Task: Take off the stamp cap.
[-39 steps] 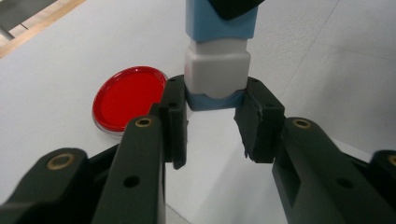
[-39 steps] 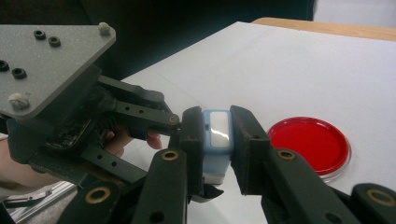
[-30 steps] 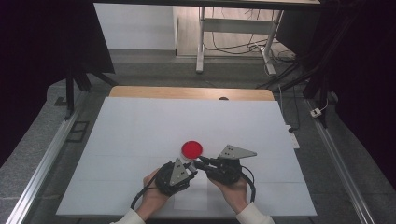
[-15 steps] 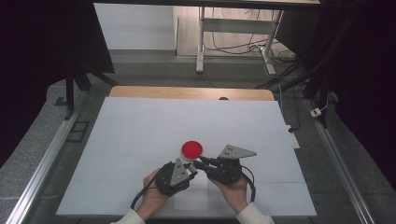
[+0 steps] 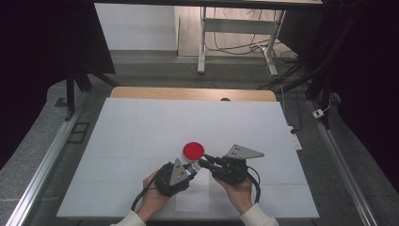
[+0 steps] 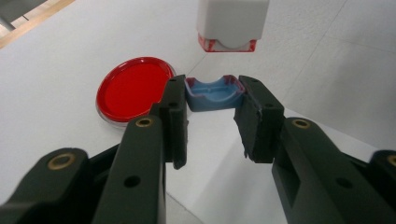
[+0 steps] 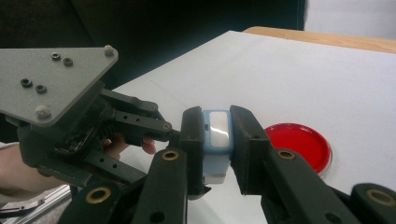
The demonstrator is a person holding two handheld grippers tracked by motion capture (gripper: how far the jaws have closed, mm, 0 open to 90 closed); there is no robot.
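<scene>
One white block (image 6: 232, 24) cut off above.

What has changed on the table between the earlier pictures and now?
Nothing visibly changed. The left gripper and right gripper stay tip to tip just below the red lid, on the white table.

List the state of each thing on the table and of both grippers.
Left gripper: shut on the blue cap.
Blue cap: off the block, open side up.
Right gripper: shut on the white block.
White block: held off the table, uncapped.
Red dish: flat on the table, untouched.
</scene>
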